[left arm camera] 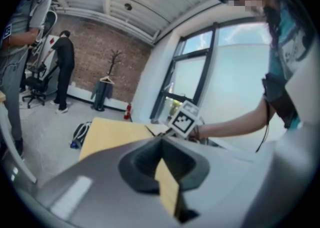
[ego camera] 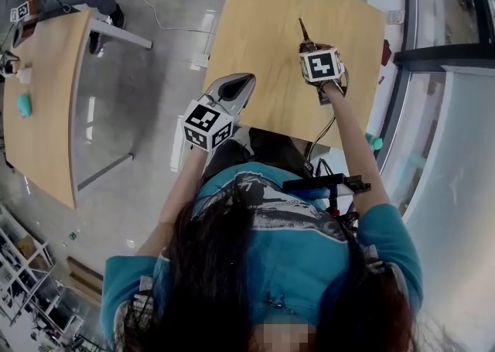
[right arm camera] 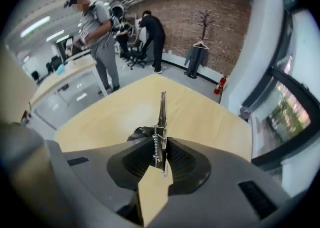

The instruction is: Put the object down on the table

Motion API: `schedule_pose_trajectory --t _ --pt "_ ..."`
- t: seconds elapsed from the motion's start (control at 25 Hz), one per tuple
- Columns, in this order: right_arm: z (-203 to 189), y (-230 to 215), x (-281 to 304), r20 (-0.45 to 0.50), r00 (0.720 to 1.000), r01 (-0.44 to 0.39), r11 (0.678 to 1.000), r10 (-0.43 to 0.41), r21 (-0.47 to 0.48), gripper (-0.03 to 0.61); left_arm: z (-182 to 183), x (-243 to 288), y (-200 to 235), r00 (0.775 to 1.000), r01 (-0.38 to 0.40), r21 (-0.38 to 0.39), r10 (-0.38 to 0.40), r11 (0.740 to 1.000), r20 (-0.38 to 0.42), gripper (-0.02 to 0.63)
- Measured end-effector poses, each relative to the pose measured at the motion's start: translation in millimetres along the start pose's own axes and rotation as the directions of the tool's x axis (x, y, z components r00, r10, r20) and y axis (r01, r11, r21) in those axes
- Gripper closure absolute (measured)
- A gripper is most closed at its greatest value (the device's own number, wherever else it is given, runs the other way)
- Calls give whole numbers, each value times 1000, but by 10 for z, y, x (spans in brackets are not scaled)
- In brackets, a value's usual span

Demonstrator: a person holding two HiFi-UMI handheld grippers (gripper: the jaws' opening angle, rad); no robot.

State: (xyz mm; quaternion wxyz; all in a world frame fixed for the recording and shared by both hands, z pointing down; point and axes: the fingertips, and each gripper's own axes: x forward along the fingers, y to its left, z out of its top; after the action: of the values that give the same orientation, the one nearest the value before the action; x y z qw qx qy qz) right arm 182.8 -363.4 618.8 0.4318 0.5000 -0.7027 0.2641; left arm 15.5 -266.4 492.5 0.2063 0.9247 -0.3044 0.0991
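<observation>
Pale wood fills the upper middle of the head view: a light wooden table (ego camera: pixel 263 25) with rounded corners, standing on a glossy grey floor. Over its right half sits the right gripper (ego camera: pixel 312 50), its jaws pressed together on a thin silver metal tool (ego camera: pixel 305 32) with a small coil spring at its side. The tool sticks out past the jaw tips toward the top of the frame, its narrow end over the bare tabletop. In the right gripper view the spring end sits between the jaw pads and the slim shaft points up the middle of the frame, with the table spread beneath it. Whether the tool touches the wood cannot be told.

The left gripper (ego camera: pixel 244 81) is at the table's lower left edge, well apart from the right one. Its grey jaws are closed against each other with nothing between them, as the left gripper view shows.

At the left edge of the head view stands a second wooden table (ego camera: pixel 46 111) bearing a small teal object (ego camera: pixel 23 103). In the right gripper view a person in grey (right arm camera: pixel 97 36) stands at upper left, before a red brick wall (right arm camera: pixel 200 21) with a dark coat stand (right arm camera: pixel 202 36).
</observation>
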Motion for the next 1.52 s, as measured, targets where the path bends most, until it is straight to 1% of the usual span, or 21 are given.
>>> schedule_pose_trajectory --t 0.04,0.08,0.12,0.2,0.28,0.36,0.44,0.56,0.64,0.72,0.8,0.88,0.96,1.04,1.12,1.28,1.4,1.52 --pt "13 3 98 -27 999 36 996 -38 -84 487 -4 -3 29 1000 -1 -4 1 1000 -1 611" --pt "40 1 185 -41 996 75 982 -84 -176 486 -11 -13 53 1000 -3 -10 3 1000 -2 611" --pt "60 -6 265 -45 990 114 957 -131 -267 486 -22 -27 68 1000 -6 -16 6 1000 -3 611" --pt "37 -24 415 -54 976 168 891 -210 -422 486 -57 -59 71 1000 -12 -27 12 1000 -7 611" --pt "-20 -28 541 -63 964 187 828 -258 -529 486 -99 -92 63 1000 -21 -35 21 999 -13 611" --pt "-67 -26 632 -72 956 189 788 -283 -586 486 -139 -127 58 999 -31 -43 31 999 -14 611" --pt "-114 -19 693 -80 951 188 766 -298 -614 486 -179 -166 50 999 -43 -50 43 998 -14 611" --pt "-185 0 741 -89 947 185 748 -310 -638 486 -205 -221 38 998 -63 -54 62 997 -11 611" --pt "-210 4 762 -95 946 180 744 -311 -643 486 -198 -238 51 997 -73 -56 73 996 -8 611" --pt "-250 24 793 -123 947 154 757 -296 -635 486 -195 -251 77 997 -81 -59 81 995 -6 611" --pt "-294 62 817 -159 951 118 786 -265 -606 475 -196 -262 103 996 -87 -64 87 994 -4 611" --pt "-302 96 805 -179 955 93 814 -236 -574 440 -186 -267 123 996 -89 -70 90 994 1 611" --pt "-280 127 771 -184 959 80 829 -216 -553 421 -174 -266 137 996 -90 -75 90 993 5 611" --pt "-232 153 722 -173 964 79 841 -201 -536 419 -164 -257 151 996 -88 -76 88 993 7 611" --pt "-165 192 635 -150 973 77 865 -173 -495 419 -152 -249 161 996 -82 -75 83 994 9 611" --pt "-90 349 302 -76 993 58 934 -90 -353 419 -141 -317 112 997 -71 -72 72 995 23 611" --pt "-93 500 -9 -18 999 30 970 -35 -240 419 -151 -411 58 997 -61 -65 63 996 32 611" --pt "-170 659 -312 35 999 -38 995 41 -88 419 -164 -499 3 998 -48 -60 50 997 39 611"
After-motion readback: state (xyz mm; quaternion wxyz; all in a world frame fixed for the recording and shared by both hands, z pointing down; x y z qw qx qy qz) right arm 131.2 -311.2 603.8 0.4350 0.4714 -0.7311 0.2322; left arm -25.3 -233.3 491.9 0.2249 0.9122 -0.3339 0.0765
